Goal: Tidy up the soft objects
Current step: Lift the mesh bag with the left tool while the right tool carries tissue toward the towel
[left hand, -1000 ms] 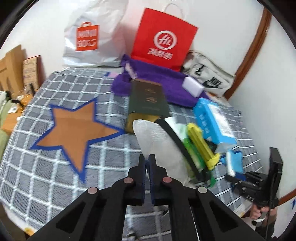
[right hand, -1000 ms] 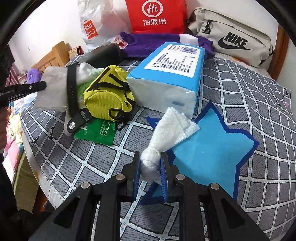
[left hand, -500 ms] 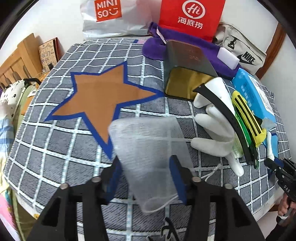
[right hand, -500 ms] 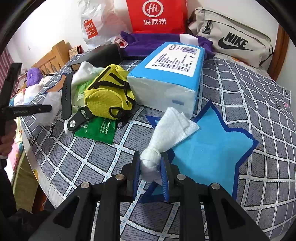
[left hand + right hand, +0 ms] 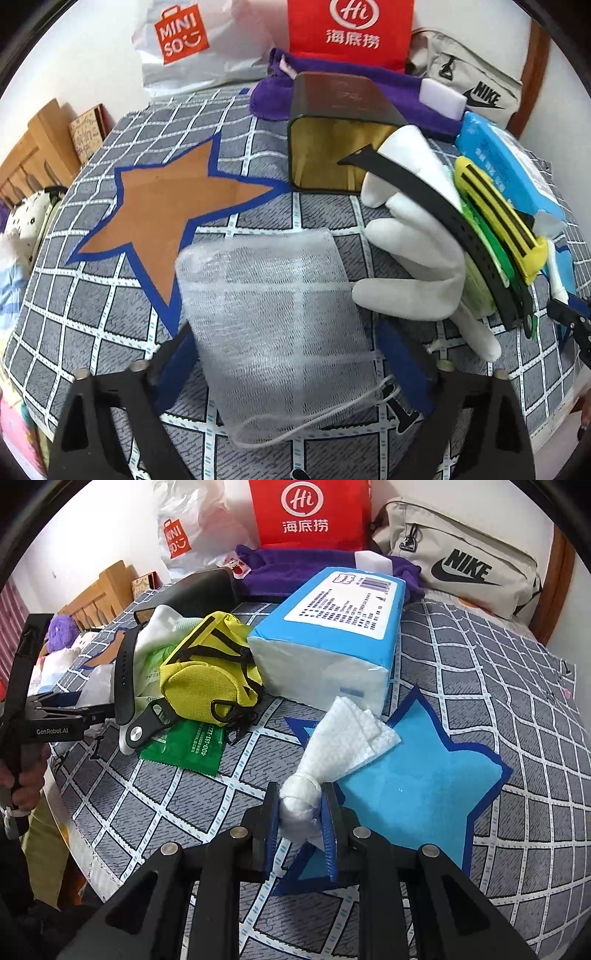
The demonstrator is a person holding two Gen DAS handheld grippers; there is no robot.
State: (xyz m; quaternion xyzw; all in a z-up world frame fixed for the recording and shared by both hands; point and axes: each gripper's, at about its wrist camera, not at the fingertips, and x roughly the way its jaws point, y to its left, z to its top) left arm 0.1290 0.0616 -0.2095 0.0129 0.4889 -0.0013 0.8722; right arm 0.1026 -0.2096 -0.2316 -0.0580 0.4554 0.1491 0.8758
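The left gripper [image 5: 291, 354] has its jaws spread wide around a translucent white mesh drawstring pouch [image 5: 273, 328] lying flat on the grey checked bed cover [image 5: 92, 317]. The right gripper [image 5: 301, 827] pinches a crumpled white tissue wad [image 5: 332, 753], which fans forward over a blue felt star [image 5: 417, 786].

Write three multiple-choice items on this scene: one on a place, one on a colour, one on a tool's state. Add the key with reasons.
1. Where does the white mesh drawstring pouch lie?
A. inside the red paper bag
B. on the checked cloth, between the left tool's fingers
C. on the beige Nike bag

2. What colour is the felt star under the right tool?
A. light blue
B. green
C. pink

3. What is the right tool doing?
A. open, empty
B. shut on the yellow pouch
C. shut on the white twisted paper towel

Key: 1 B, the open fingers flank it; 2 A, blue with a darker edge; 3 C, the pads squeeze its knotted end.
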